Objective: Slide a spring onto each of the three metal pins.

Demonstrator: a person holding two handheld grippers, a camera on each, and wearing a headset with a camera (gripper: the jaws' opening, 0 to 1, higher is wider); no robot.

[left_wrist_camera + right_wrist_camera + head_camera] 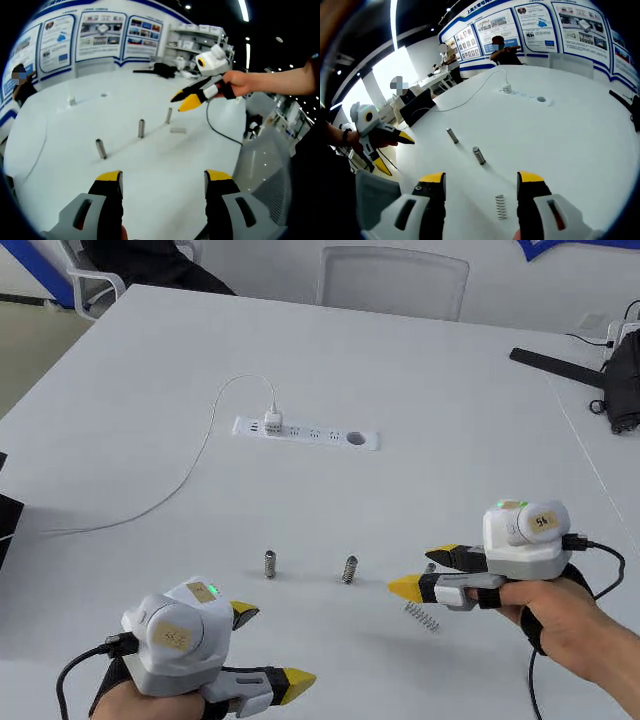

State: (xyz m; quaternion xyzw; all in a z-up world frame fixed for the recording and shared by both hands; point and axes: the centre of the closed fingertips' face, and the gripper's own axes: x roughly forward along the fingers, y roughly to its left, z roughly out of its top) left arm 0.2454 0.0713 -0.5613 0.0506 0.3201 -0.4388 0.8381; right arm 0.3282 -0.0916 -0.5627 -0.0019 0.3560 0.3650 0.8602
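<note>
Three short metal pins stand in a row on the white table [300, 360]. The left pin [270, 563] [101, 148] [452, 135] and the middle pin [349, 569] [141, 128] [478, 155] each look coiled, as if wearing a spring. Behind my right gripper's jaws, the third pin [431, 567] [169, 115] is partly hidden. A loose spring [422, 616] [177, 130] [500, 206] lies flat beside it. My right gripper [420, 570] [481, 177] hovers open just above that spring. My left gripper [272, 646] [163, 176] is open and empty, near the table's front edge.
A white power strip [306, 432] with a plugged charger and its cable [190, 475] lies behind the pins. Black gear [625, 380] sits at the far right. A grey chair [393, 280] stands beyond the table. People are at another table [445, 57].
</note>
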